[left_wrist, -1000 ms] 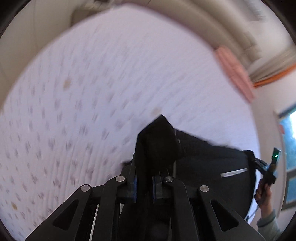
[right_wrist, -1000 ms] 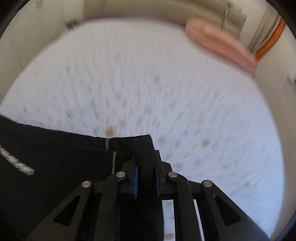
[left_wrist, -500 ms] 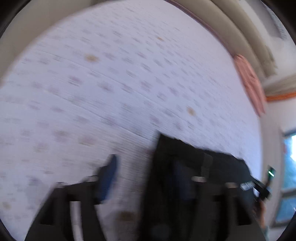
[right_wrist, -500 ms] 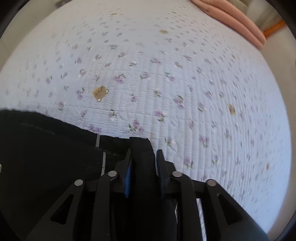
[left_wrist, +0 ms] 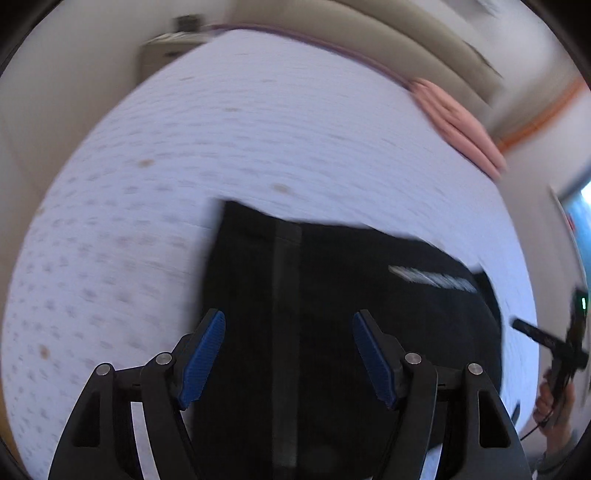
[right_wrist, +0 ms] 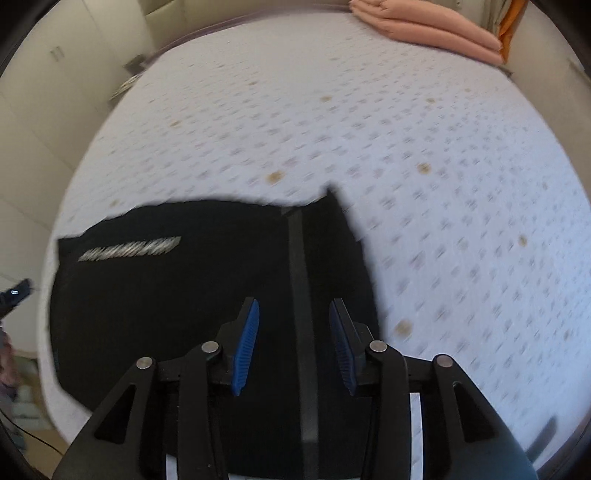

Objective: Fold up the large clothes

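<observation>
Both tongs, left [left_wrist: 288,354] and right [right_wrist: 293,345], angle steeply down, apart and empty, the right's jaws just widening. Black garment [right_wrist: 192,295] lies flat across the bed [right_wrist: 443,166], its pale stripes running away from each camera.

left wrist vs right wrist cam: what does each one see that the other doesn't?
Left wrist only: the open left tool, the hand holding the right tool at the frame's right edge, and a window.

Right wrist only: the open right tool, with pale cabinet doors at the left.

Both: the black garment lying on the floral bedspread, its pale stripe, and the folded pink bedding at the far edge.
</observation>
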Motion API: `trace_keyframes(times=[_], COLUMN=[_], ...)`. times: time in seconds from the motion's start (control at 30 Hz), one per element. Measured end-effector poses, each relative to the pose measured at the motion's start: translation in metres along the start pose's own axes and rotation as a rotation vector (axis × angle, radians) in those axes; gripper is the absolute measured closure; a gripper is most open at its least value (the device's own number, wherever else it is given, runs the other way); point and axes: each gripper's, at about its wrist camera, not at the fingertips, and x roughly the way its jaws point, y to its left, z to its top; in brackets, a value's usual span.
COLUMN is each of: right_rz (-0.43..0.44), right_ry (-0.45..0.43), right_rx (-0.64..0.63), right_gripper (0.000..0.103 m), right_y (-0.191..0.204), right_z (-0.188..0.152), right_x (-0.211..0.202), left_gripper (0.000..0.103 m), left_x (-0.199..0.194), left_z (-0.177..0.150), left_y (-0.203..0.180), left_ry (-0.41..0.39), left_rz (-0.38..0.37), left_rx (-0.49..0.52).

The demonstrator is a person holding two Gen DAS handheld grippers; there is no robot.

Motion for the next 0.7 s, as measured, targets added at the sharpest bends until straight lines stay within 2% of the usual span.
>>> trace_keyframes(times=[0.07, 0.17, 0.2, 0.23, 0.37, 0.47, 0.7], right_rz=[0.051, 0.036, 0.036, 0.042, -0.001, -0.011, -0.023], right_ry=[-0.005, -0.009, 0.001, 0.033, 0.051, 0.103, 0.097], right_rx=[-0.024, -0.063, -0.065, -0.065, -0.11, -0.119, -0.125], right_gripper=[0.06, 0.06, 0.06, 0.061, 0.06, 0.06, 0.061], right_y=[0.028, 0.059, 0.064, 0.07, 0.083, 0.083, 0.085], right_z=[-0.019, -0.041, -0.045, -0.05, -0.061, -0.063, -0.068], right_x=[-0.007, -0.003, 0.003, 0.017, 0.046, 0.069, 0.079], left_gripper=[0.029, 0.029, 0.029, 0.03, 0.034, 0.034, 0.034], left_x=[0.0, 0.008, 0.013, 0.027, 0.072, 0.095, 0.101], left_z=[-0.018, -0.044, -0.049, -0.055, -0.074, -0.08, -0.084], left_y=[-0.042, -0.095, -0.106, -0.12, -0.129, -0.123, -0.124], left_ry=[-0.003, 0.011, 0.025, 0.059, 0.121, 0.147, 0.121], left_rz=[-0.04, -0.088, -0.096, -0.072, 0.02, 0.04, 0.07], left_rx=[0.049, 0.131, 0.16, 0.204, 0.274, 0.274, 0.261])
